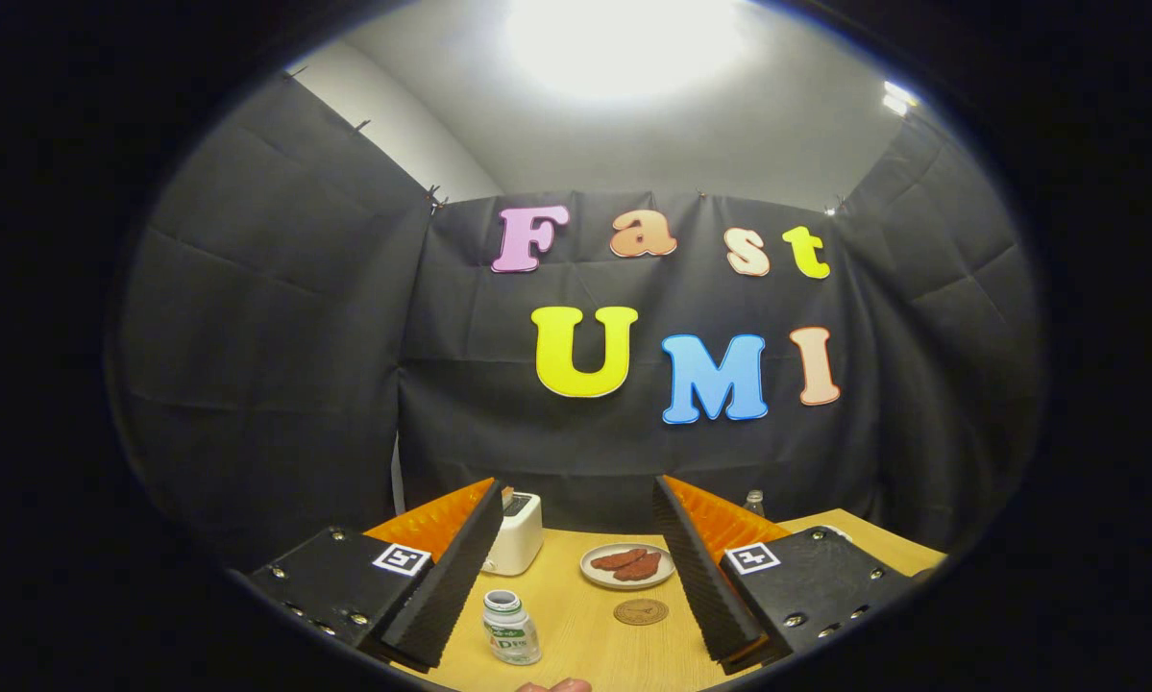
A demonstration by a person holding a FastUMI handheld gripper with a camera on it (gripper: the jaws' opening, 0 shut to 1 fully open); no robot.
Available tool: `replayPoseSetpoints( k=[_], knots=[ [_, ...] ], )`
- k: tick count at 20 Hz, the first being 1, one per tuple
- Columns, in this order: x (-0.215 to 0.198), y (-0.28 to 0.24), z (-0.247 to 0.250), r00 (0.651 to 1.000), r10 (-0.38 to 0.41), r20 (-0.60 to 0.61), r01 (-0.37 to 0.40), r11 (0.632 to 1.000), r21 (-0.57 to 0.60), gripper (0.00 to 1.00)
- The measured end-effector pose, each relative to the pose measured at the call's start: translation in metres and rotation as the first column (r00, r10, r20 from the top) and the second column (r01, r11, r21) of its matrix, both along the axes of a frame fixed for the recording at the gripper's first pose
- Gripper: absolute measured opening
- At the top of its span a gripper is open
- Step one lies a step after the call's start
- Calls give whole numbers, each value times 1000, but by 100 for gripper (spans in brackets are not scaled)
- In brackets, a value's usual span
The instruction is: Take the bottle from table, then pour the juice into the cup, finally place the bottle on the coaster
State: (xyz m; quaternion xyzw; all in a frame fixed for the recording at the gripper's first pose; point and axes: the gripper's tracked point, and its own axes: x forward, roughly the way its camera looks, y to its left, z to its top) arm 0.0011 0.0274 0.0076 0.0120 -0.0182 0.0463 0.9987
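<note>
A small juice bottle [511,628] with a green label and an open top stands upright on the wooden table [585,639], just inside my left finger. A round brown coaster [641,611] lies flat ahead, between my fingers and nearer the right one. My gripper [576,586] is held above the table, open wide, with nothing between its fingers. The top of a clear glass vessel [754,502] peeks out behind my right finger; the rest of it is hidden.
A white toaster [516,531] stands at the table's back left. A plate [627,566] with reddish-brown slices sits beyond the coaster. A pale rounded object [835,530] shows behind my right finger. A fingertip [556,685] shows at the near table edge. Black cloth walls close the booth.
</note>
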Motion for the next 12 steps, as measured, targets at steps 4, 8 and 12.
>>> replayPoseSetpoints(
  k=[4,8,12],
  knots=[
    [1,-3,1,1000,3,23,-3,1000,10,96],
    [4,1,-7,999,-3,45,3,1000,1,96],
    [9,16,-28,999,4,49,-4,1000,6,96]
  ],
)
